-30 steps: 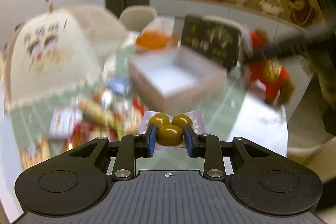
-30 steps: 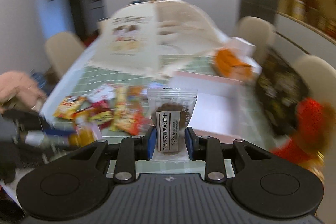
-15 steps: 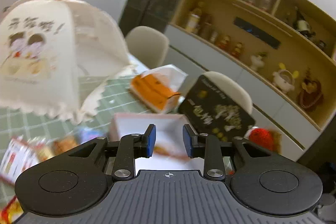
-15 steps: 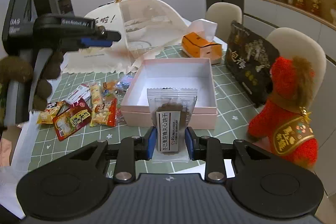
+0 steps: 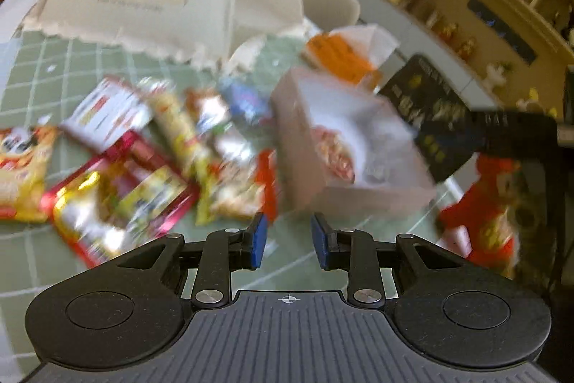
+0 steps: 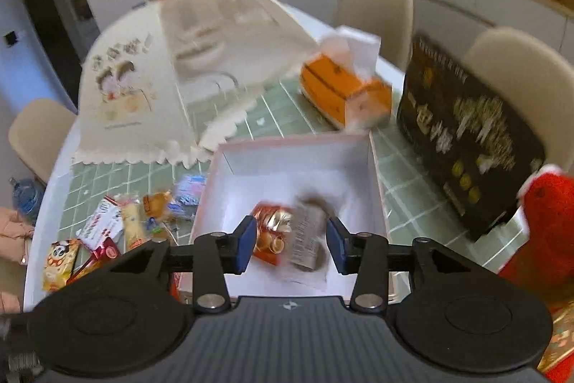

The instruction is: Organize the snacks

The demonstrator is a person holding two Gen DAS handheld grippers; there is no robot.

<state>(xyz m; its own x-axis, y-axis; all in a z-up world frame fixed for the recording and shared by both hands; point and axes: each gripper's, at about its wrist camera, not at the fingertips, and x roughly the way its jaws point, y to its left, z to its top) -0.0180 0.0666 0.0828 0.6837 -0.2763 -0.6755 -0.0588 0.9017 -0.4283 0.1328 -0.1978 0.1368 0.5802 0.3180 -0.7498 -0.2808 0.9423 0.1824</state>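
A pink open box (image 6: 375, 167) stands on the green tiled table, also blurred in the left wrist view (image 5: 297, 131). In it lie a red-and-gold snack (image 6: 272, 232) and a clear-wrapped brown biscuit pack (image 6: 308, 236). My right gripper (image 6: 291, 244) is open right above the box, the biscuit pack loose between its fingers. My left gripper (image 5: 288, 239) is open and empty, over the table in front of the box. Several snack packets (image 5: 143, 146) lie left of the box.
A white mesh food cover (image 6: 172, 67) stands at the back left. An orange tissue box (image 6: 344, 92), a black gift box (image 6: 466, 131) and a red plush toy (image 6: 549, 221) flank the box. Chairs ring the table.
My left gripper dropped its yellow candy pack and swung down toward the packets. My right gripper moved over the box and opened, letting go of the biscuit pack.
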